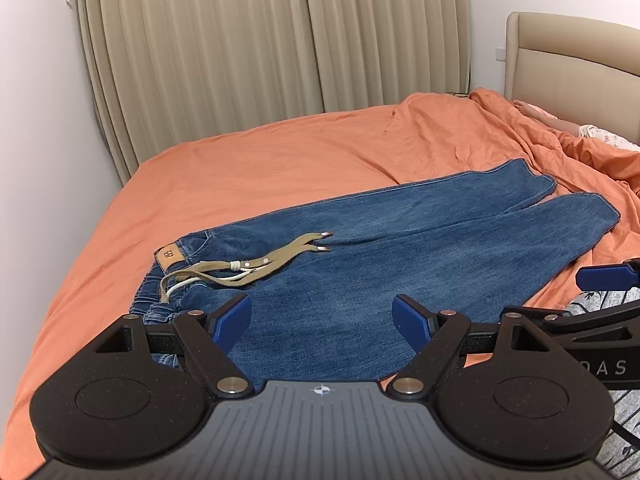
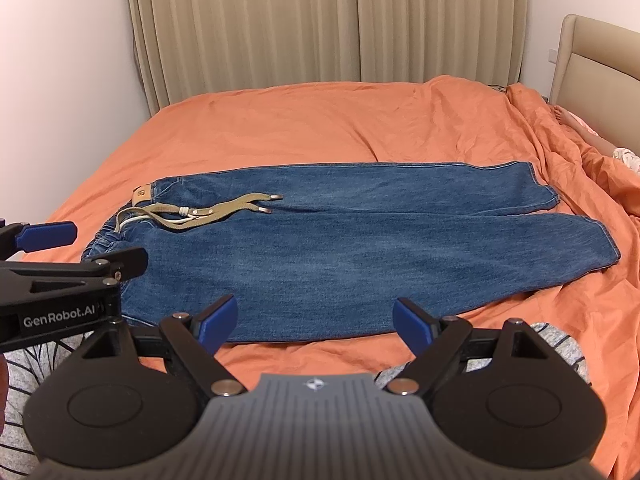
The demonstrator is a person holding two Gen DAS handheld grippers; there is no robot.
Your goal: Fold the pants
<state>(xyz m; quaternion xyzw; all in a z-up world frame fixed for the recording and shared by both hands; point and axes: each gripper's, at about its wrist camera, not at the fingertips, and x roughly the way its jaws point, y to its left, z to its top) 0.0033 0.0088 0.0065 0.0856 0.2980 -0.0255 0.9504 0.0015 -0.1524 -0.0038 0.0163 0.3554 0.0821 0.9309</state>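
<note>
While the blue jeans (image 1: 400, 248) lie flat across the orange bedspread (image 1: 260, 152), waistband to the left and both legs running right, the left gripper (image 1: 322, 322) hangs just above their near part, over the seat area right of the elastic waist. Its jaws stand wide apart, holding nothing, and no pad can be seen touching the denim. A khaki drawstring (image 1: 256, 264) trails over the front of the jeans, far and left of the gripper. At the right edge of this view the right gripper (image 1: 608, 276) shows only as one blue pad and a black linkage, beside striped grey fabric (image 1: 624, 400). Bare bedspread stretches left of the waistband and far behind the jeans up to the beige curtains (image 1: 240, 40).

From the right wrist view, the jeans (image 2: 360, 248) spread left to right just beyond the right gripper (image 2: 315, 326), whose jaws are likewise spread wide and empty; they hover over the jeans' near hem edge and the orange bedspread (image 2: 280, 124) just in front of it. The left gripper (image 2: 68, 248) juts in from the left above the waistband, its two fingers parted. The drawstring (image 2: 208, 210) lies near the far left of the jeans. Rumpled cover rises at the right, close to the leg cuffs, below a padded headboard (image 2: 600, 52); the far half of the bed is open.
</note>
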